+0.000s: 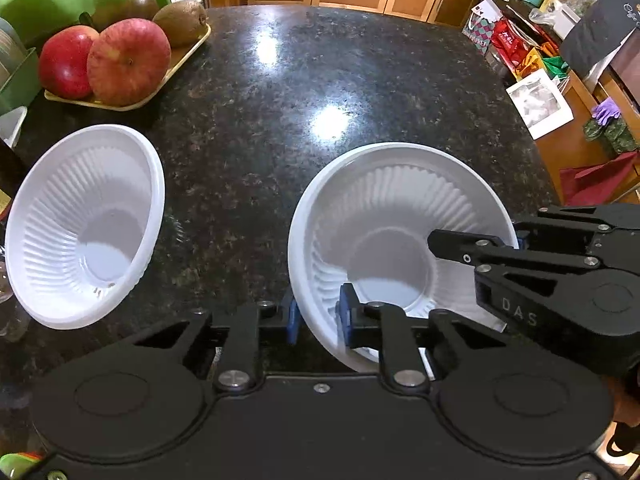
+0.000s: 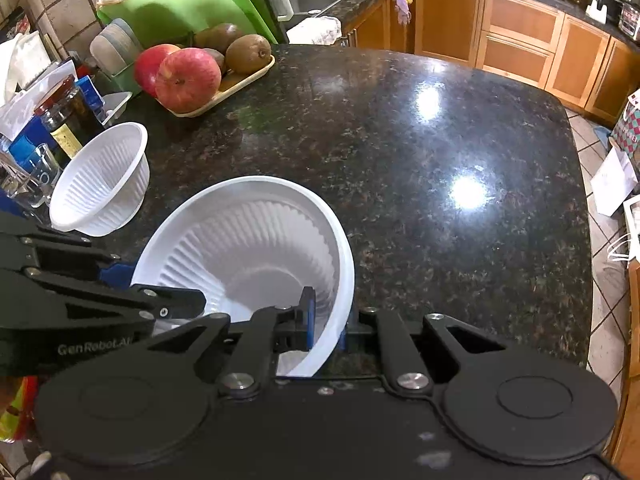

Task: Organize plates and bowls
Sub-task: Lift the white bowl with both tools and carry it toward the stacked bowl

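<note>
The white ribbed plastic bowl (image 1: 400,240) is pinched at its rim by both the left gripper (image 1: 318,316) and the right gripper (image 2: 326,320); a second white ribbed bowl (image 1: 86,224) is seen on the worktop (image 1: 280,100), left of both.

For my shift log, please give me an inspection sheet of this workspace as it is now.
Surface: dark granite counter, glossy, with light glare.
Job's things: near white bowl gripped at its rim on two sides; second white bowl tilted at the left.
Clutter: fruit tray with apples and kiwis; jar.
Grippers: left gripper and right gripper each shut on the near bowl's rim.
Cables: nothing seen.
Surroundings: wooden cabinets, green board.
</note>
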`<state>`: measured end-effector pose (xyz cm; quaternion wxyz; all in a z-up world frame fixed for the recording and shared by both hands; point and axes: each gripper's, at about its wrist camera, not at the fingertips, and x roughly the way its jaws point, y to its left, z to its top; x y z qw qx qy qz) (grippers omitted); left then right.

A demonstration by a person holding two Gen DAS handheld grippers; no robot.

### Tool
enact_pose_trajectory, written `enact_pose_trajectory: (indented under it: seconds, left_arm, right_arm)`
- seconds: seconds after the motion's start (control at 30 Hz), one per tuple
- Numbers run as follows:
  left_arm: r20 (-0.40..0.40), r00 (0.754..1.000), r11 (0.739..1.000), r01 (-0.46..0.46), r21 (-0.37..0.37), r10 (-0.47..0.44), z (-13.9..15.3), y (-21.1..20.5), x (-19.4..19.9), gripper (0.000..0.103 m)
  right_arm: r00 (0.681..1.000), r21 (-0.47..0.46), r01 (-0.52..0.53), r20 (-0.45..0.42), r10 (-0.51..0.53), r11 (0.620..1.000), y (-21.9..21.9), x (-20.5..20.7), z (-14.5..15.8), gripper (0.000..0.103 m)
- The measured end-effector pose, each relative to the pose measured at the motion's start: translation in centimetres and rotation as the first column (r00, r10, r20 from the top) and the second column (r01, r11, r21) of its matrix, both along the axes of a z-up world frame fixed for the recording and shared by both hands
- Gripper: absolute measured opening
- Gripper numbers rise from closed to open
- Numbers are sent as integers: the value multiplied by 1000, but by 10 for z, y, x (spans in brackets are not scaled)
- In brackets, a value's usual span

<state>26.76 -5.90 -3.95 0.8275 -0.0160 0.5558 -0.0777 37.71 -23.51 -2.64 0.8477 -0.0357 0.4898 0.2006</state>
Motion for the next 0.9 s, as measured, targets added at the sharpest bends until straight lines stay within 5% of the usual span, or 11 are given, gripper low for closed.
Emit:
enact_pose_trajectory:
  seconds: [0.33, 0.6, 0.9]
  left_arm:
    - [82, 996, 999, 39, 6, -40, 31, -3, -24, 27]
    - [138, 985, 995, 98, 29, -101, 63, -4, -73, 28]
    - [175, 958, 972, 211, 100, -226, 76, 0, -143, 31]
  right_arm:
    - [998, 37, 33, 59, -35, 999, -8, -34, 41, 12]
    - [991, 25, 43, 125, -46, 999, 0, -106, 80, 13]
    - [991, 28, 56, 118, -59, 998, 10, -188, 88, 13]
